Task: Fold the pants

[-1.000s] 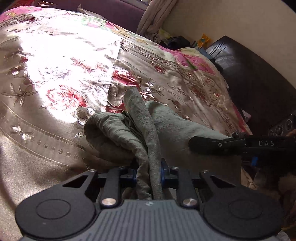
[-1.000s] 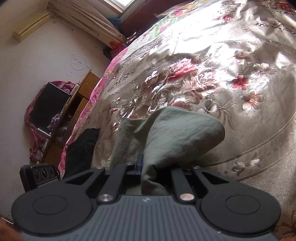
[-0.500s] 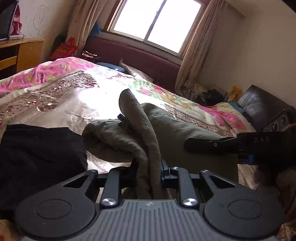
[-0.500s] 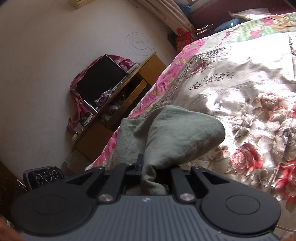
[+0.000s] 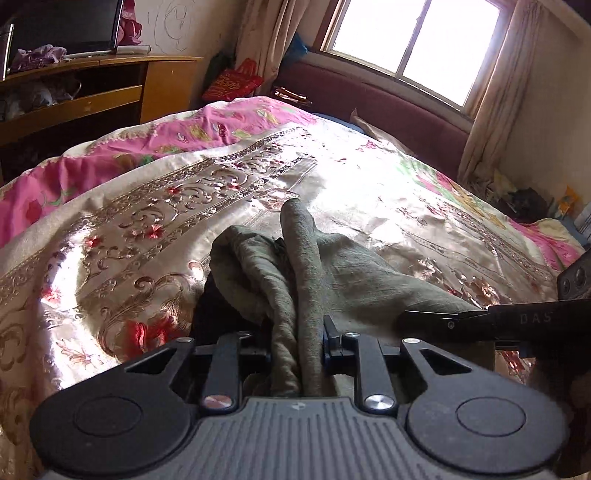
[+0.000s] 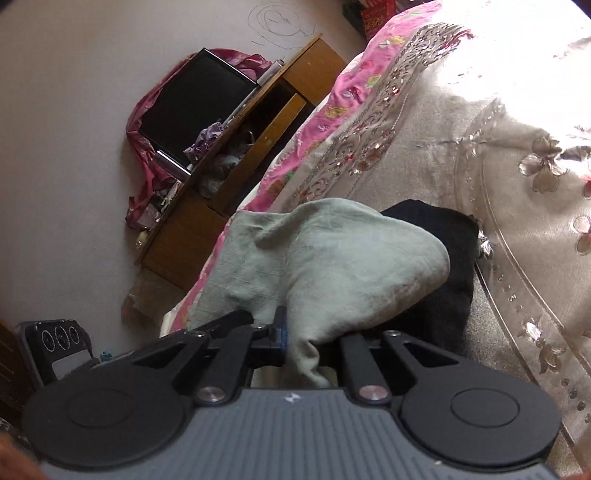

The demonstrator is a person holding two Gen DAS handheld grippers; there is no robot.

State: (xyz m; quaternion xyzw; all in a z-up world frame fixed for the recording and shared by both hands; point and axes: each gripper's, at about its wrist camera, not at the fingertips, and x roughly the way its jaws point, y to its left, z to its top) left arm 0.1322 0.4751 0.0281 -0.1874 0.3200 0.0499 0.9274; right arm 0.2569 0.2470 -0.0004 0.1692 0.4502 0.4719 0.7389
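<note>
the left gripper (image 5: 297,339) is clamped narrow on a bunched ridge of the grey-green pants (image 5: 295,266), the cloth rising between its fingers and spilling to both sides. the right gripper (image 6: 306,338) is likewise closed on a fold of the same pants (image 6: 332,266), which balloon up and over its right finger so that finger is mostly hidden. in the left wrist view the right gripper's dark body (image 5: 517,319) reaches in from the right edge, near the cloth. compared with half a second ago, both cameras have swung: the left wrist view now looks farther up the bed, with the window (image 5: 417,44) higher and farther right and the wooden tv stand (image 5: 92,92) and dark screen (image 5: 62,26) now in view at far left. the black garment (image 6: 443,266), which then lay broad at near left in that view, is now mostly covered, showing only as a dark sliver (image 5: 207,310) just under the pants' left side. in the right wrist view that black garment has come into sight, lying on the floral satin bedspread (image 6: 498,147) right of and under the pants; whether the pants rest on it or hang just above it is hard to tell. the grip on the cloth looks unchanged in both views.
</note>
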